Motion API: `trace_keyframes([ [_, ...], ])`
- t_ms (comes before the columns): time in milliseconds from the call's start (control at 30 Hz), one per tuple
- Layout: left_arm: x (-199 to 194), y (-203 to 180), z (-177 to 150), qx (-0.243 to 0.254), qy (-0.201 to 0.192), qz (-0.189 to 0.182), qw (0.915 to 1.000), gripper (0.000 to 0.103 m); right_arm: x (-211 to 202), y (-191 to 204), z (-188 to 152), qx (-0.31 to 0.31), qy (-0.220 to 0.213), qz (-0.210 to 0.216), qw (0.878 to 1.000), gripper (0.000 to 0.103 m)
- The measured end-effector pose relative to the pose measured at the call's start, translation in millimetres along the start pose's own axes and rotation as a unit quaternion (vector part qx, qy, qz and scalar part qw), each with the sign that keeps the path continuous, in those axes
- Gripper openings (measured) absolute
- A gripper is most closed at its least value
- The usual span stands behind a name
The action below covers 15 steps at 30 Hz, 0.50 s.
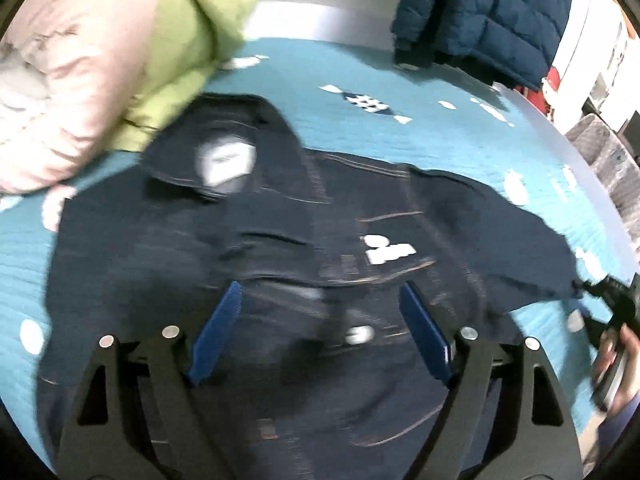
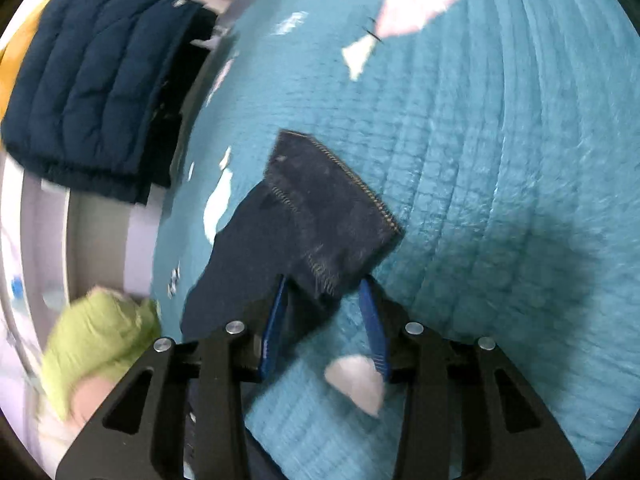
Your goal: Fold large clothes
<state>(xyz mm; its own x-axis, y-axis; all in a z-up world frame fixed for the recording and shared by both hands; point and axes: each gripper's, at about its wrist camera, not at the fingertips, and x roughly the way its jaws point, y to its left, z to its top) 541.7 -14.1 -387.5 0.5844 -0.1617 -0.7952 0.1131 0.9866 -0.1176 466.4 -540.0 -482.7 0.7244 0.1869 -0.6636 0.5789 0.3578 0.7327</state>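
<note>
The left gripper (image 1: 320,316) hangs wide open, empty, over the dark jacket (image 1: 280,240). The right gripper (image 2: 324,312) – half open around the sleeve cuff (image 2: 332,208) at mid-frame – should lay it flat.

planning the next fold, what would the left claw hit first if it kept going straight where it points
Most likely the dark denim jacket spread on the teal bedspread. The left claw is open above it; depth is unclear.

We see a dark denim jacket (image 1: 280,240) spread flat, front up, on the teal bed: collar with white label at the far end, tan stitching, white chest patch. Its cuff (image 2: 332,216) lies out to the side.
</note>
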Motion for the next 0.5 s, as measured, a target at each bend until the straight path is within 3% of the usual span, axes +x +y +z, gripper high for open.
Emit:
trace_keyframes([
  [100, -10, 40, -6, -0.026, 0.003, 0.076, 0.9968, 0.089, 2, 9, 7, -0.003, -0.014, 0.013, 1.000, 0.037],
  [133, -13, 52, -8, -0.036, 0.002, 0.079, 0.9962, 0.089, 5, 14, 8, -0.012, -0.015, 0.011, 1.000, 0.030],
  [167, -16, 66, -11, -0.048, 0.003, 0.078, 0.9958, 0.089, 5, 22, 8, -0.031, -0.018, 0.007, 0.999, 0.015],
  [300, -22, 126, -26, -0.082, 0.031, 0.131, 0.9875, 0.089, -6, 66, -3, -0.113, -0.047, 0.016, 0.992, 0.014],
  [433, -25, 169, -39, -0.120, 0.050, 0.140, 0.9815, 0.089, -28, 145, -49, -0.230, -0.075, 0.052, 0.969, 0.014],
  [500, -19, 184, -46, -0.134, 0.068, 0.122, 0.9811, 0.089, -32, 186, -79, -0.282, -0.076, 0.075, 0.953, 0.014],
])
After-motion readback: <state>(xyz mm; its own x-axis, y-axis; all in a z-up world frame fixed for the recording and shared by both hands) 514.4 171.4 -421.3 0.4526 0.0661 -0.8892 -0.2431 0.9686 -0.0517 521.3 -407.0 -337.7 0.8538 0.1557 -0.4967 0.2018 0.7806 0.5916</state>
